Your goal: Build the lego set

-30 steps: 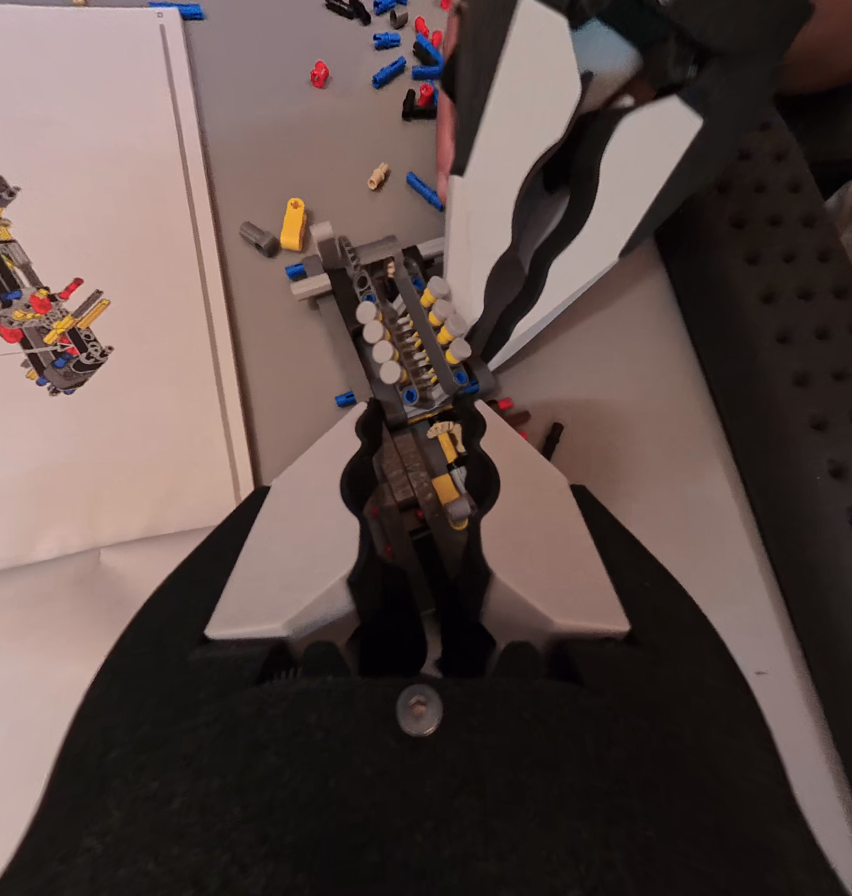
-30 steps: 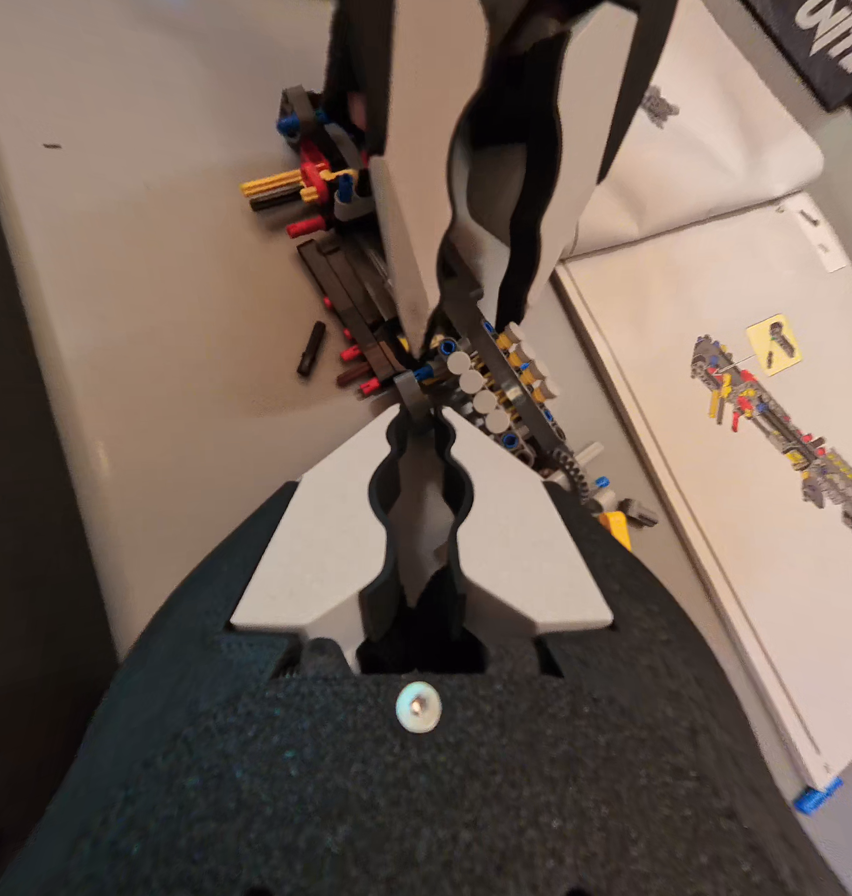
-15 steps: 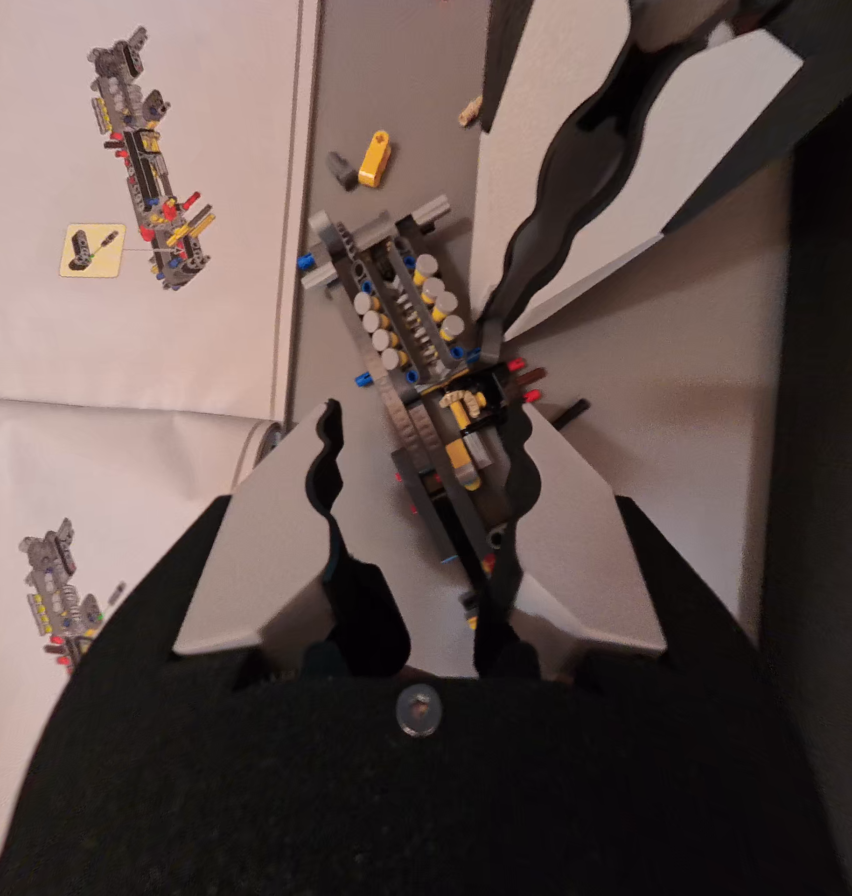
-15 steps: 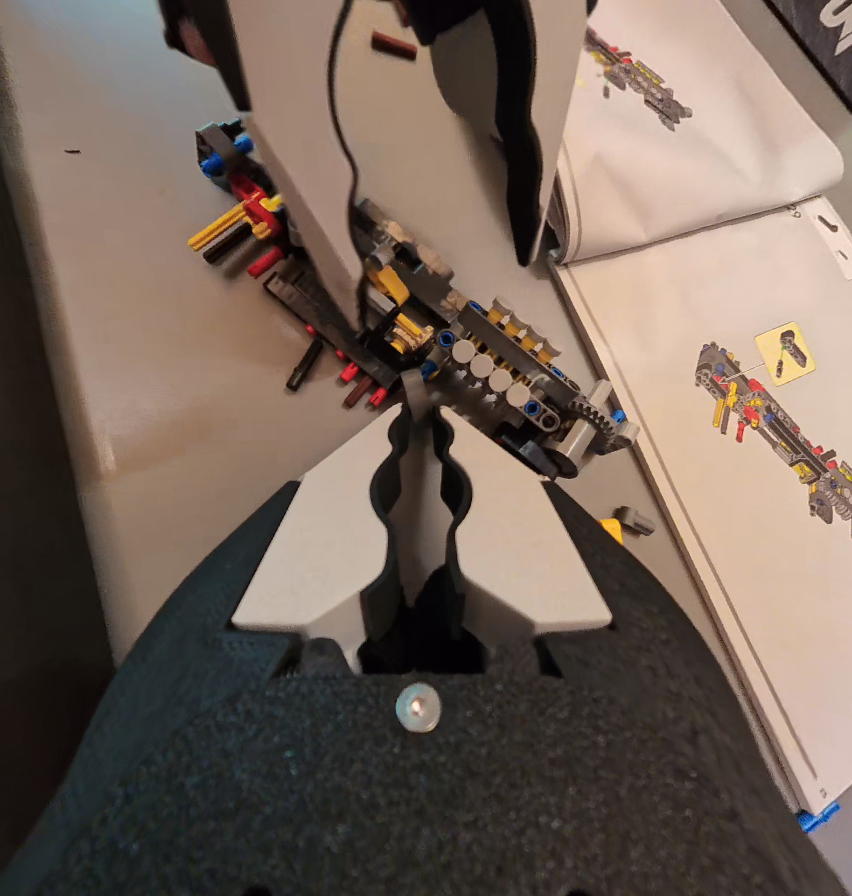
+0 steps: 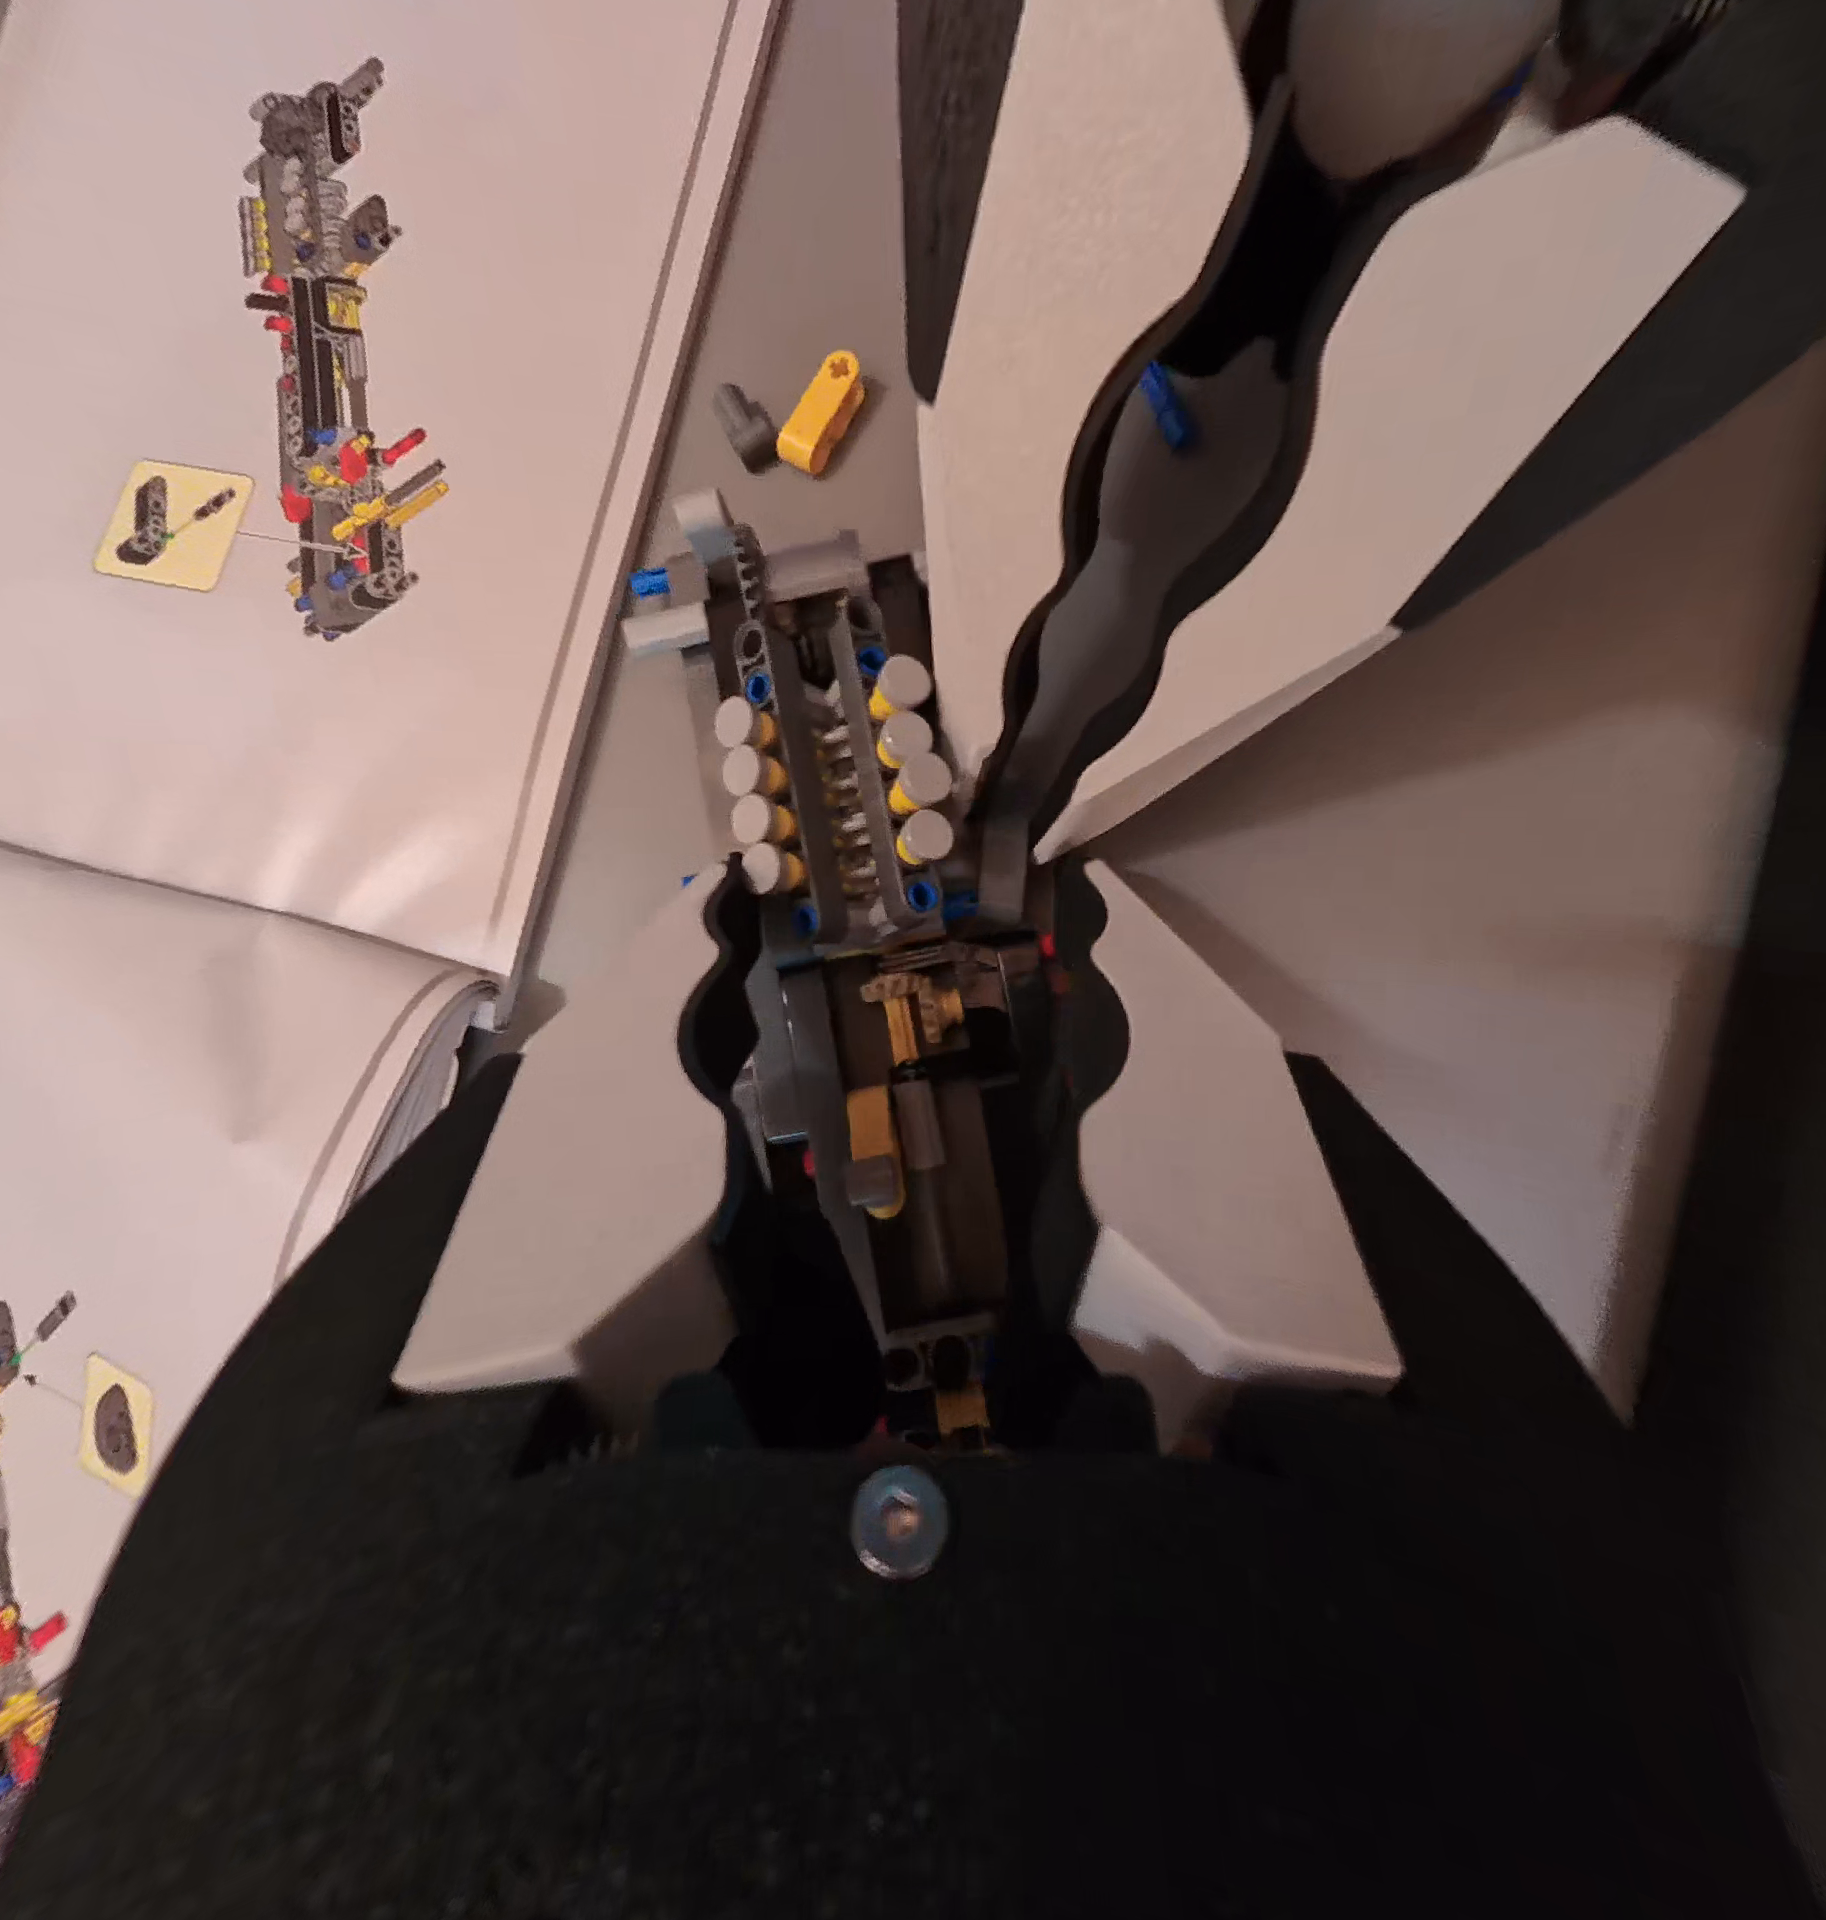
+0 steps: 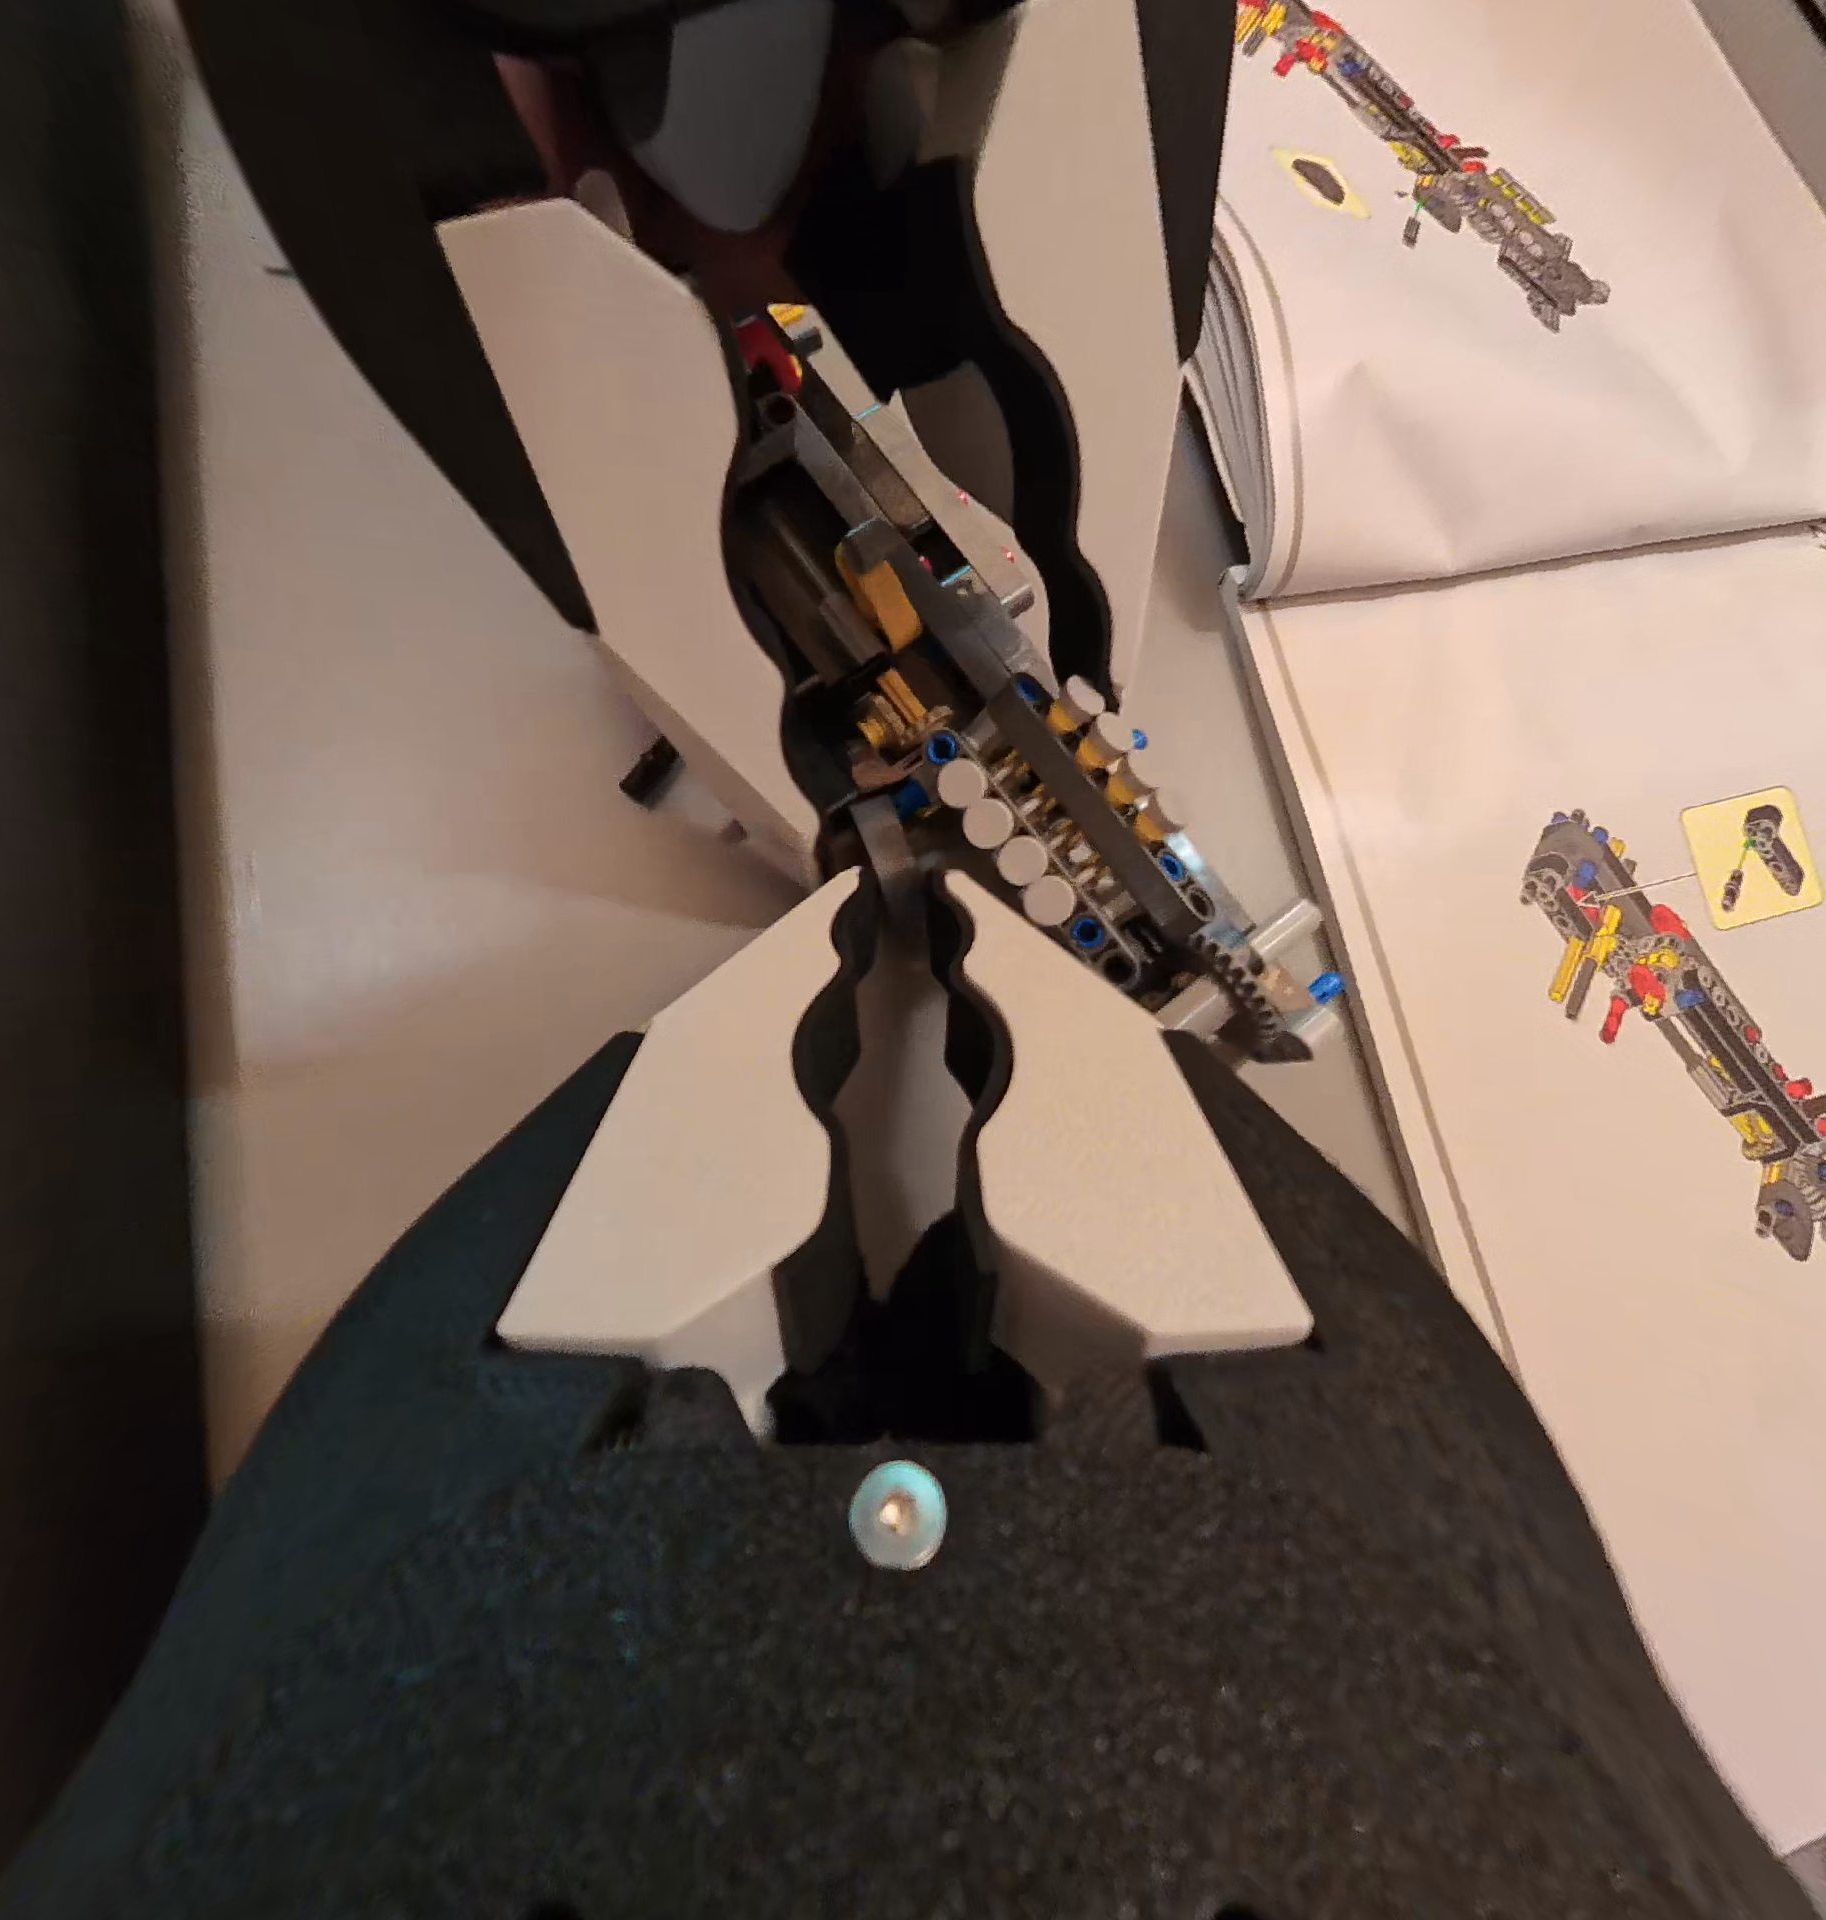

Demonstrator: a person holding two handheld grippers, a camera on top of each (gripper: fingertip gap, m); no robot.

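Observation:
The lego model (image 5: 847, 790), a long grey and black chassis with two rows of grey-capped yellow cylinders, lies on the table. My left gripper (image 5: 904, 894) is closed around its middle, one pad against each side. From the right wrist view, this gripper comes in from the top, with the model (image 6: 1034, 862) running out of it toward the booklet. My right gripper (image 6: 893, 883) is shut on a small grey beam (image 6: 886, 836) at the model's side, next to the cylinders. It also shows in the left wrist view (image 5: 1008, 831), coming in from the upper right.
An open instruction booklet (image 5: 317, 675) lies along the model's left, also visible in the right wrist view (image 6: 1615, 1299). A yellow piece (image 5: 821, 410) and a dark grey piece (image 5: 743, 426) lie beyond the model. A black pin (image 6: 647, 774) lies near the table edge, with dark ground beyond. Both grippers' tips are close together, under 4 cm apart. The yellow piece (image 5: 821, 410) sits 9 centimetres or so from the ends of my right fingers.
My left gripper held the model, opened half a second ago, and has now closed around it again farther along. The right gripper stayed shut on the grey beam at the model's side.

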